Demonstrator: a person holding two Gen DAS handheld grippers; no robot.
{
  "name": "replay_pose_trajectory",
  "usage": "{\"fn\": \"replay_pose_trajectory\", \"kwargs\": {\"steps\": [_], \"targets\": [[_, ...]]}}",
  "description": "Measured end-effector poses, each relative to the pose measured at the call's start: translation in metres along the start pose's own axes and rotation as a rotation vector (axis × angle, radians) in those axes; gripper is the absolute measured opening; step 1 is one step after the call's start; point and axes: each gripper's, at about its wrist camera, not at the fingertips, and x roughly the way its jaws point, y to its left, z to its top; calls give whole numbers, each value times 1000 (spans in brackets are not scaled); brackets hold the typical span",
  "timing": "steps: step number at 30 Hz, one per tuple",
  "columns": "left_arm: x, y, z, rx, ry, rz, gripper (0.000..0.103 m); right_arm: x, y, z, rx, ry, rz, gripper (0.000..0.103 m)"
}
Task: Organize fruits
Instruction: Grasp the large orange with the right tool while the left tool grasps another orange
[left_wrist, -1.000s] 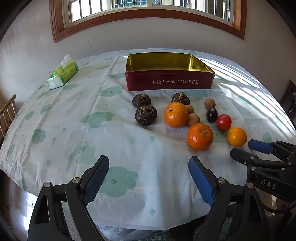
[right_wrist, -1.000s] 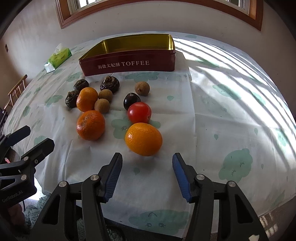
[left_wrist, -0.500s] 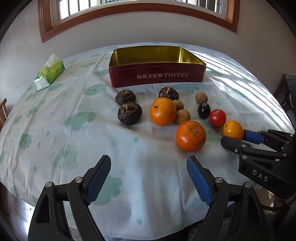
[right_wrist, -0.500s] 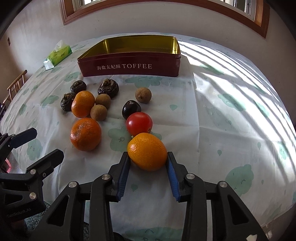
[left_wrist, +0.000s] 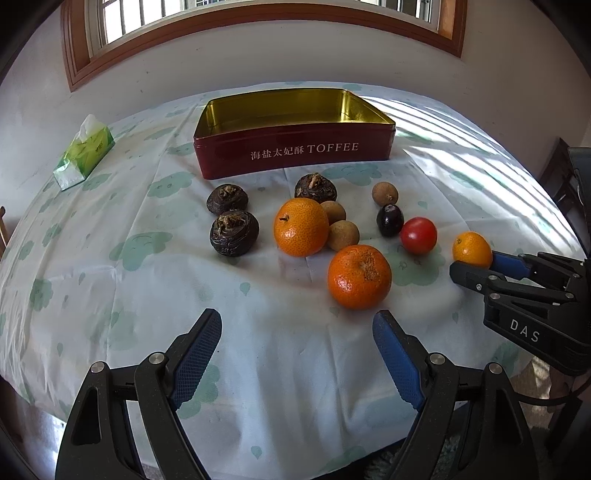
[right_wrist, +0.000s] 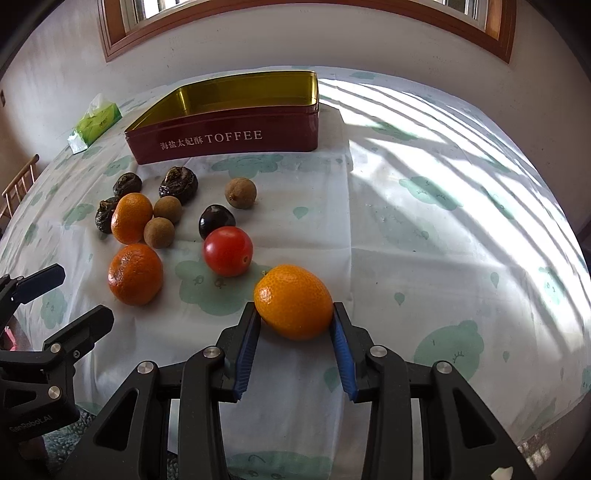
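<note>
Right tongs (right_wrist: 294, 319) are pinching the small orange fruit (right_wrist: 293, 301) at the near edge of the fruit cluster on the table (right_wrist: 443, 221); whether it has left the cloth cannot be told. Left tongs (left_wrist: 297, 349) are spread and hold nothing. The toffee tin (right_wrist: 229, 144) stands open beyond the fruit. Advice: keep pressure moderate, since the rind likely yields; lift clear of the tomato (right_wrist: 228, 251) just beside it, and lower it into the tin before releasing.

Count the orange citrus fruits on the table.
3: one between the right hand-held gripper fingers, one left of the tomato, one beside the small brown fruits.
</note>
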Motion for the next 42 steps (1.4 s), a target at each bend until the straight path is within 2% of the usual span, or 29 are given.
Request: {"fn": "replay_pose_trajectory", "kwargs": {"steps": [10, 19, 27, 36, 42], "targets": [[5, -7, 9, 13, 3, -30, 84, 1, -34, 2, 63, -11, -56, 35], [20, -13, 20, -7, 22, -37, 83, 1, -39, 2, 74, -18, -59, 35], [28, -14, 24, -20, 30, -48, 72, 0, -39, 2, 71, -22, -68, 36], [32, -22, 25, 2, 29, -83, 46, 1, -38, 2, 69, -22, -70, 36], [30, -23, 25, 1, 24, -80, 42, 1, -38, 2, 68, -22, -70, 36]]}}
